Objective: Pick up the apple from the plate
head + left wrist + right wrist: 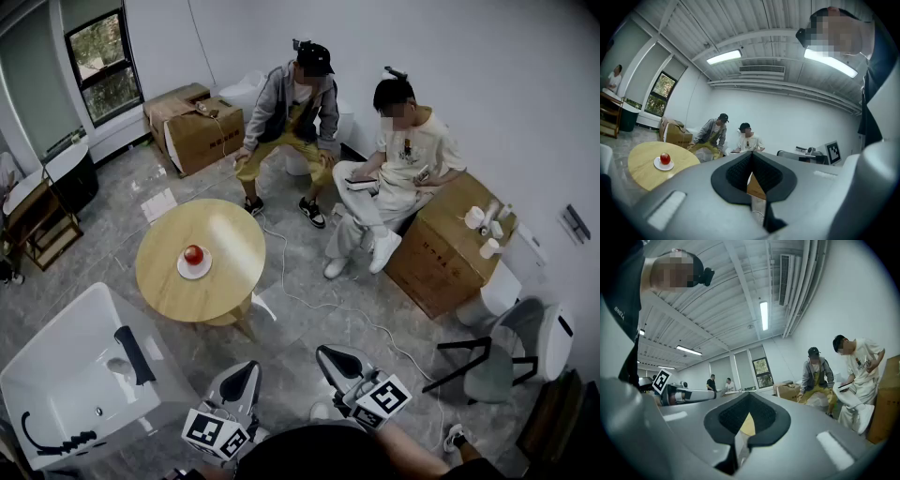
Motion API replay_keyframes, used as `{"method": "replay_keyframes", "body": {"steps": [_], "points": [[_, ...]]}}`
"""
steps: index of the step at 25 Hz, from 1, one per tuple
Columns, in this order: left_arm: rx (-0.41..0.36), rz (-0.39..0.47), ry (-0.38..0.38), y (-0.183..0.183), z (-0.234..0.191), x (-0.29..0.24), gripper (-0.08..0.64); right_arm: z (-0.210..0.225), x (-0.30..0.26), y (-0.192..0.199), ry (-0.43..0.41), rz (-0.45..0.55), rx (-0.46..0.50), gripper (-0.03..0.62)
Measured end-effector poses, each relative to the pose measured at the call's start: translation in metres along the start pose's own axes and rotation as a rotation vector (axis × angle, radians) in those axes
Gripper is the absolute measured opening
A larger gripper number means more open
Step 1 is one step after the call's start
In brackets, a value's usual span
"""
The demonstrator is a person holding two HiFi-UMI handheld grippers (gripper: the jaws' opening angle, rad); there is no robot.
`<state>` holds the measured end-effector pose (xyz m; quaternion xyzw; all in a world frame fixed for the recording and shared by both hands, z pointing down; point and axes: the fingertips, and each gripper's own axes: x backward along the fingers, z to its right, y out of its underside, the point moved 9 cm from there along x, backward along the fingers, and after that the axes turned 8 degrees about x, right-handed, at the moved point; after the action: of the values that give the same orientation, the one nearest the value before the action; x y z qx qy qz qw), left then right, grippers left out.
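Your apple (193, 254) sits on the white plate (197, 274) on the round wooden desk (225, 234), well apart from both tongs. Your left tongs (238, 379) are pressed together on nothing, and your right tongs (334, 360) are likewise closed and empty.

Smooth pale wood counter (217, 234), satin sheen, glossy red apple (193, 254), white glazed plate (203, 271), polished grey marble-look floor (192, 186), matt brown cardboard box (206, 138), gloss white tub (56, 375)
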<state>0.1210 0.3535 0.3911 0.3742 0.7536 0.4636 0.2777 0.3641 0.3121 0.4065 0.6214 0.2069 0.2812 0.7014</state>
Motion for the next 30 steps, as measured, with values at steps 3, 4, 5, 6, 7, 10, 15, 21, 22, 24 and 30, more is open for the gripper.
{"method": "replay_keyframes", "body": {"steps": [3,4,5,6,7,10,15,21,22,24,30], "points": [[0.0,-0.003,-0.003,0.001,0.003,-0.007,0.02,0.008,0.002,-0.001,0.003,-0.019,0.012,0.005],[0.0,-0.003,-0.005,0.001,0.004,-0.009,0.02,0.011,0.002,-0.001,0.004,-0.023,0.015,0.005],[0.0,-0.002,-0.008,0.001,0.004,-0.011,0.02,0.014,0.002,-0.001,0.005,-0.025,0.018,0.005],[0.0,-0.001,-0.011,0.001,0.005,-0.012,0.02,0.016,0.002,-0.003,0.007,-0.023,0.014,0.005],[0.0,0.0,-0.015,0.001,0.005,-0.014,0.02,0.017,0.0,-0.006,0.008,-0.02,0.006,0.005],[0.001,-0.001,-0.024,0.003,0.009,-0.019,0.02,0.022,0.001,-0.005,-0.014,-0.007,0.004,0.005],[-0.001,-0.003,-0.033,0.006,0.015,-0.03,0.02,0.037,0.01,0.002,-0.012,-0.034,0.002,0.006],[-0.01,0.013,-0.064,0.01,0.026,-0.049,0.02,0.064,0.024,0.001,-0.022,-0.037,0.0,0.006],[-0.01,0.015,-0.069,0.012,0.028,-0.054,0.02,0.069,0.026,0.001,-0.026,-0.035,0.001,0.006],[-0.009,0.017,-0.075,0.015,0.032,-0.063,0.02,0.08,0.03,0.0,-0.034,-0.035,-0.001,0.006],[-0.008,0.002,-0.084,0.018,0.03,-0.083,0.02,0.104,0.028,0.003,-0.025,-0.042,-0.013,0.006]]}}
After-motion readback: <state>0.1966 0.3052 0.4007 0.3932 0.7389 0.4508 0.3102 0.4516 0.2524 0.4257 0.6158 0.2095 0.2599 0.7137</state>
